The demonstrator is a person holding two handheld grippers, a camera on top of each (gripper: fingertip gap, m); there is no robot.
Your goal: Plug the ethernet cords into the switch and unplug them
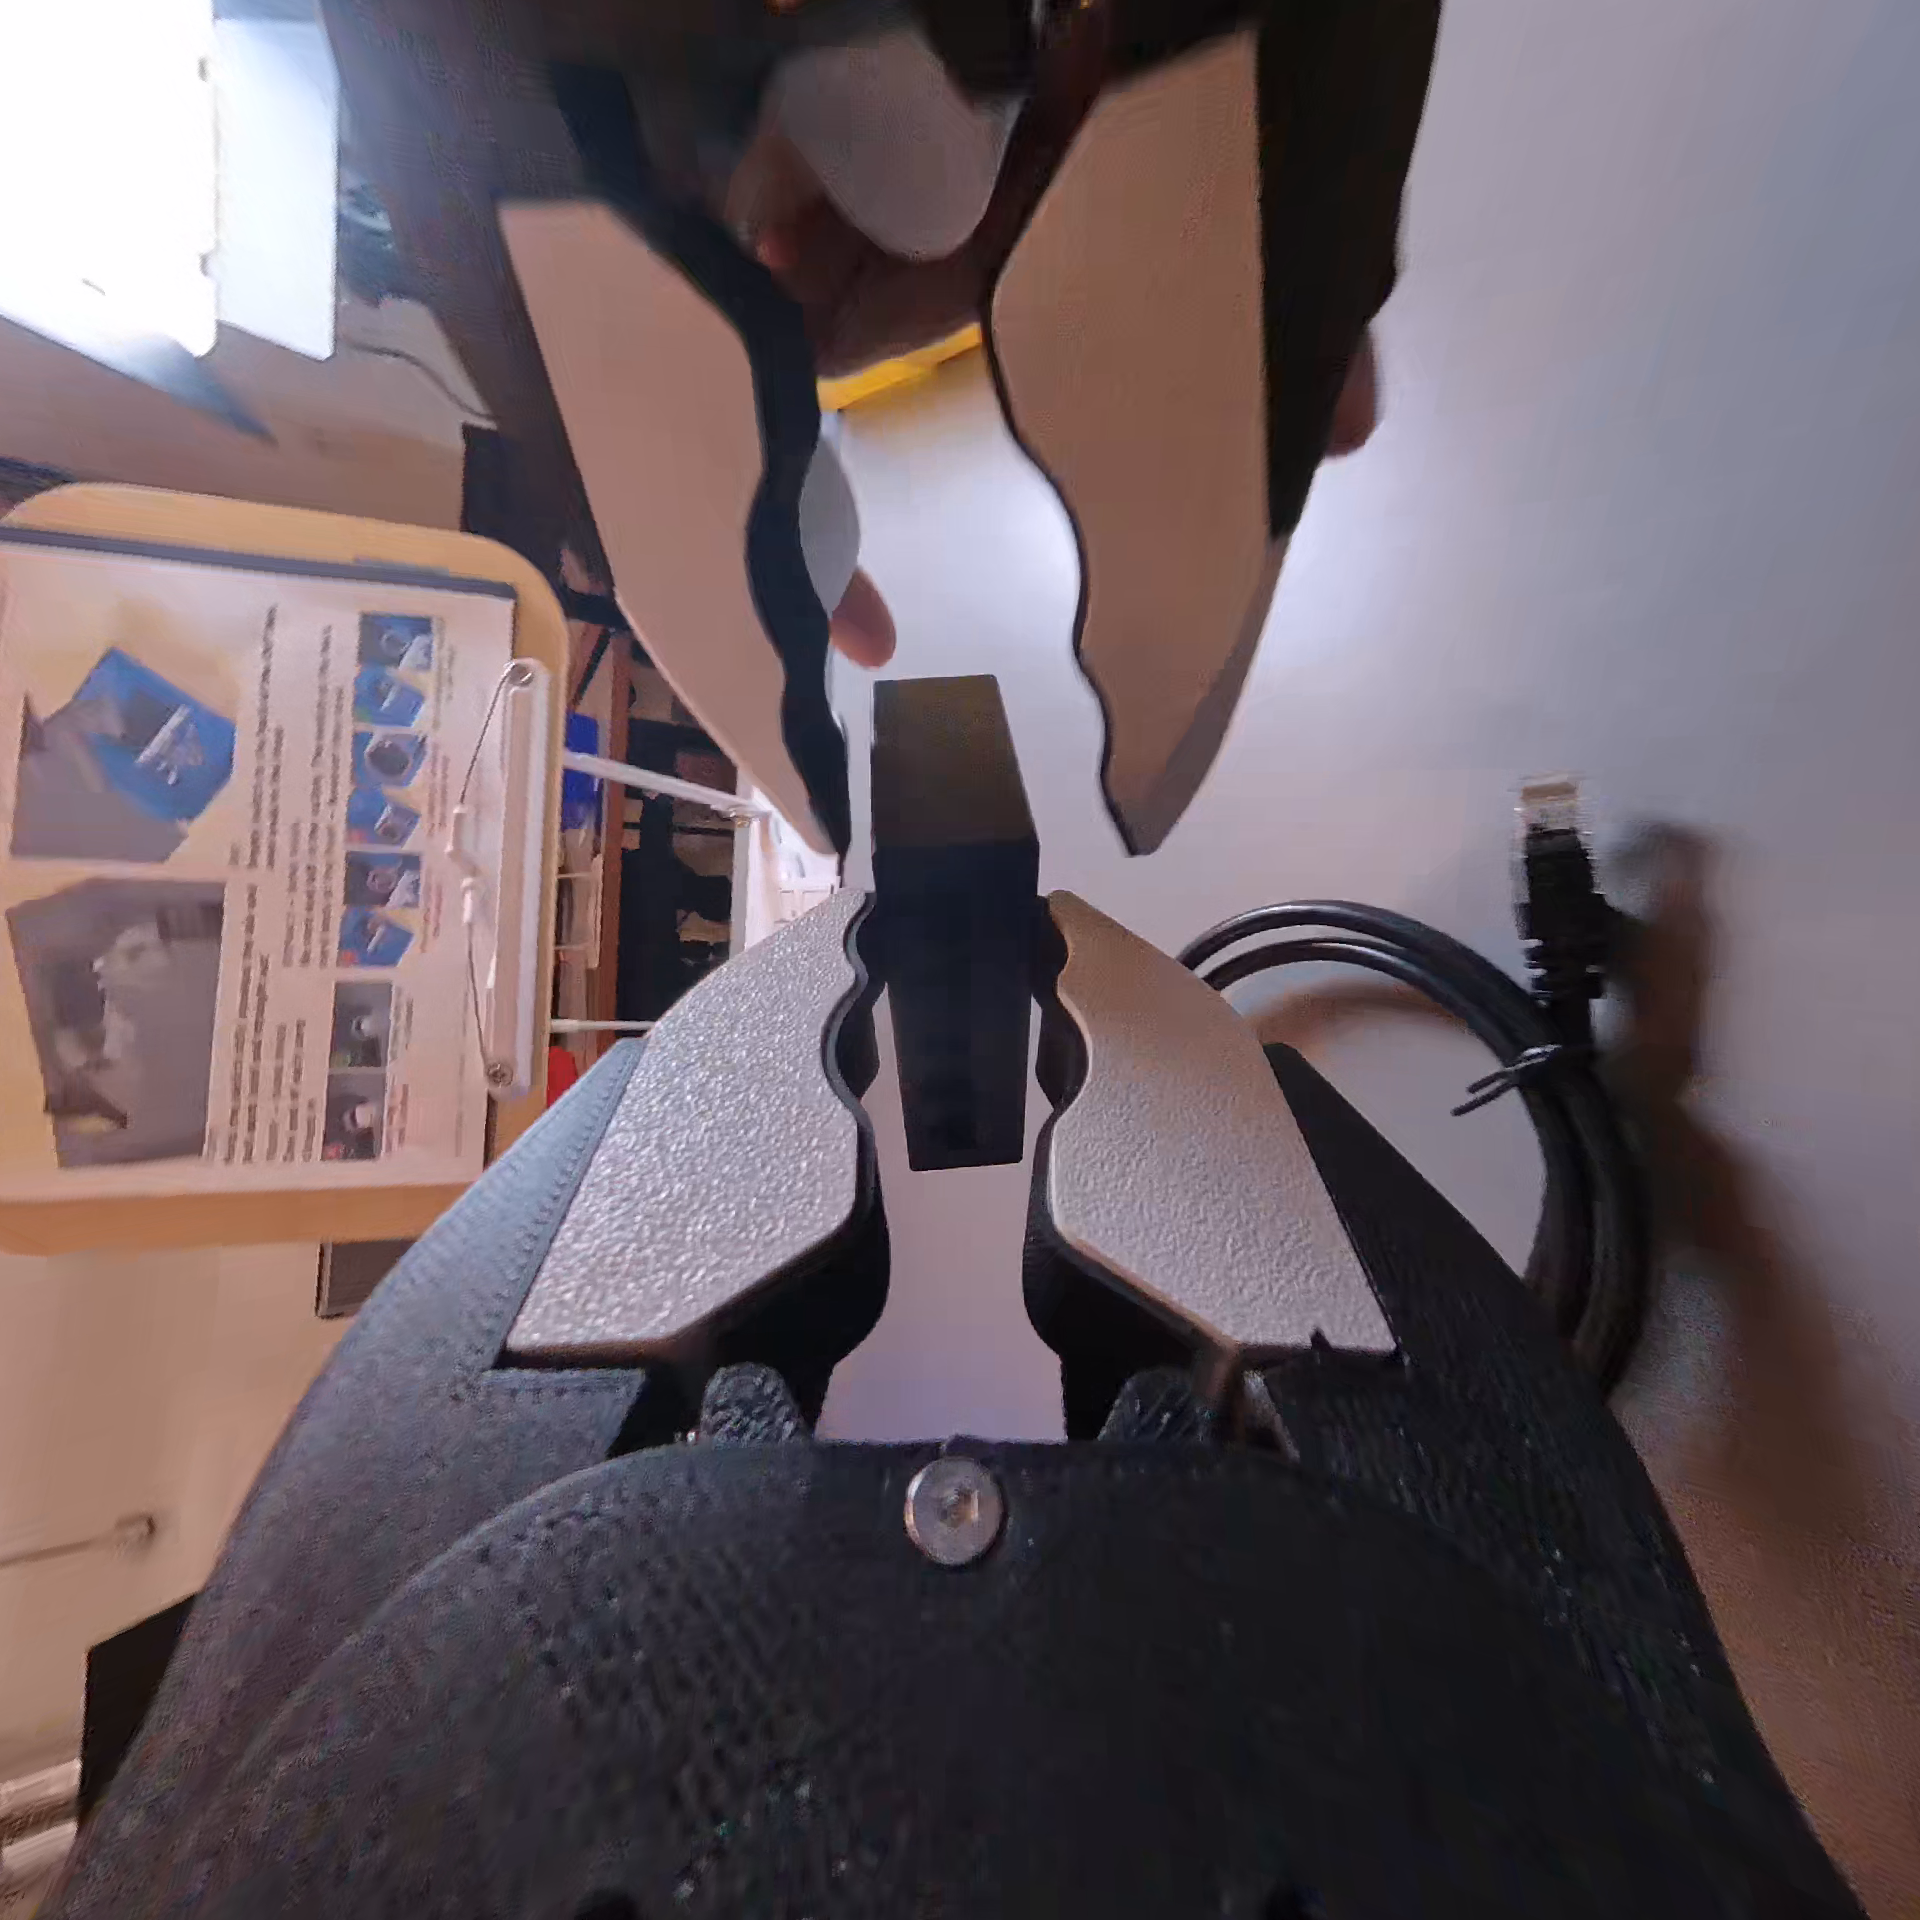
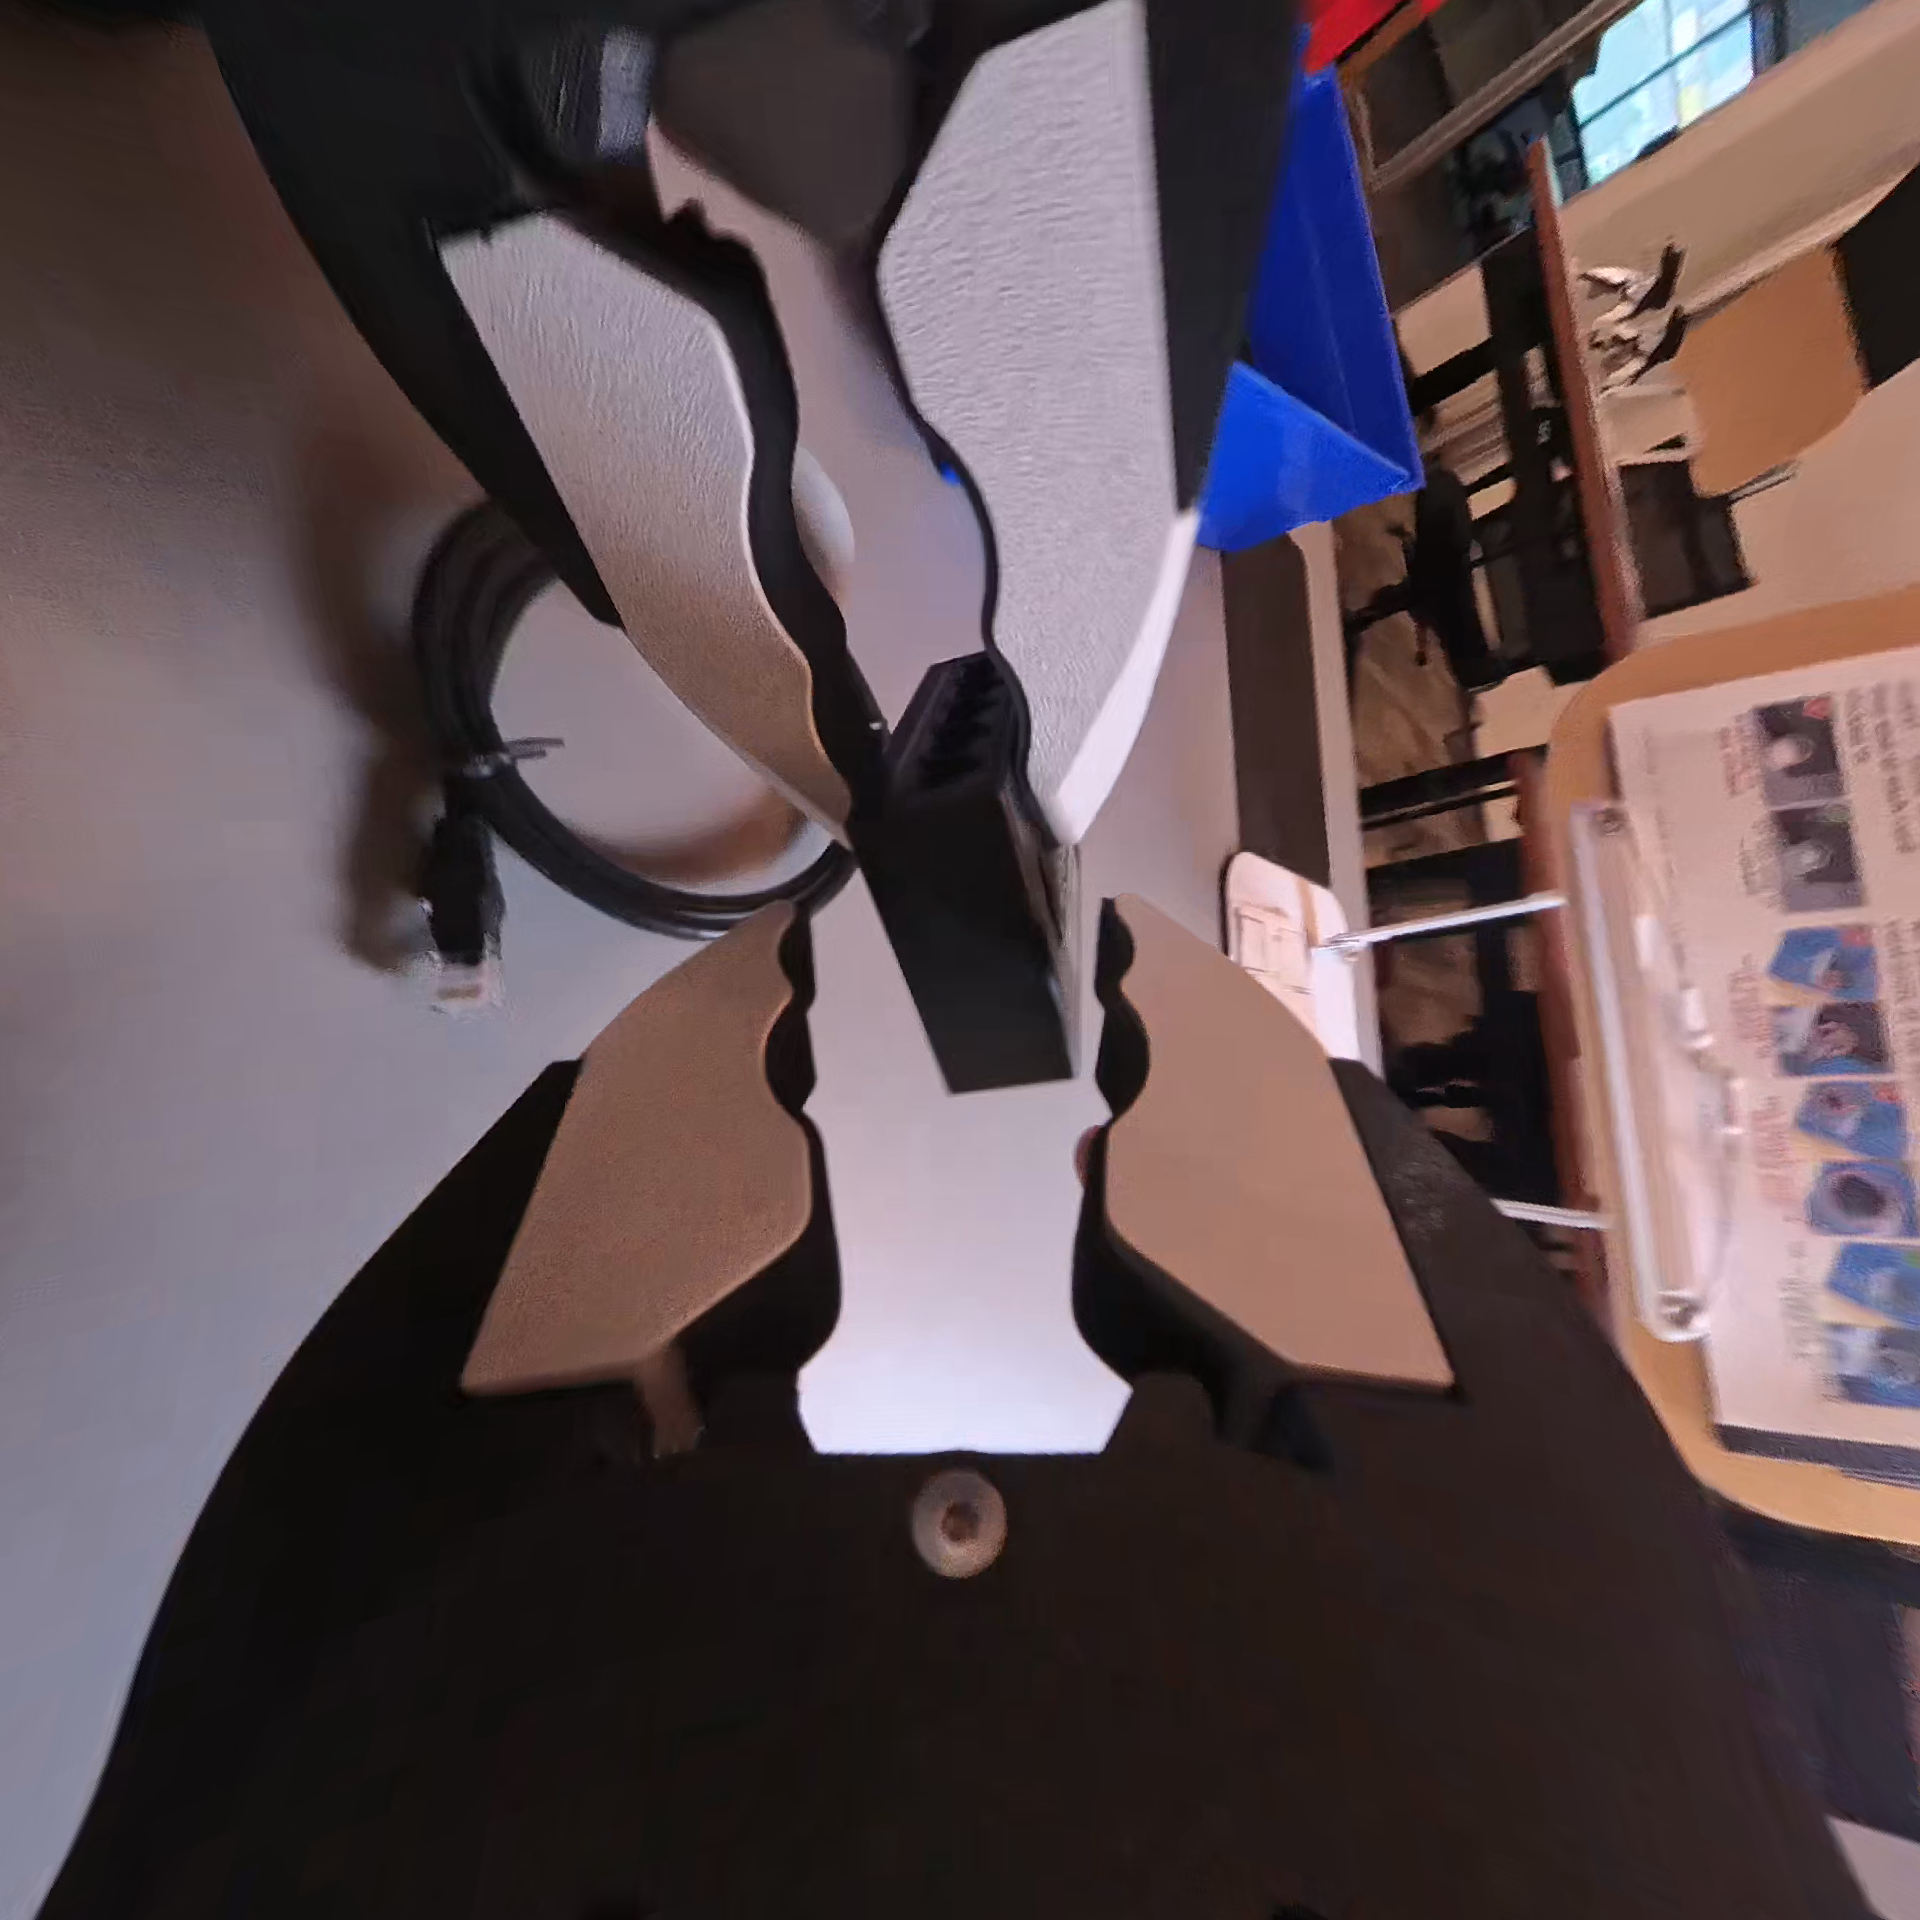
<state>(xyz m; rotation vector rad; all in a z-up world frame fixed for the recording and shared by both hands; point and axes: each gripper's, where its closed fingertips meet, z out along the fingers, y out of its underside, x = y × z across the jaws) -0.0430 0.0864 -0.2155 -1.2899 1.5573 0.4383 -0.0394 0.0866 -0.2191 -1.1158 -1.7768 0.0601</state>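
A: Black plastic, small and boxy: the switch hangs above the white table, clamped across its narrow sides by the left gripper. In the left wrist view both fingers press against its flanks.

B: And the right gripper?

A: Its fingers are spread, grasping nothing. In the right wrist view the switch sits between them, closer to the right-hand finger, apart from the other; whether it touches, I cannot tell. The port row faces away from that camera.

B: What could go wrong?

A: My guess: the hold is only on a short stretch of smooth casing, so a push from a plug could pivot or slide the switch out. If the right fingers close now, they could knock it askew.

B: Where is the cord?

A: Coiled on the table, tied with a twist wire, well apart from the switch. Its plug lies free, unplugged. Nothing holds it yet, so the tie may drag the whole coil when one end is lifted.

B: Anything beyond?

A: A clipboard with a printed sheet off to the side.
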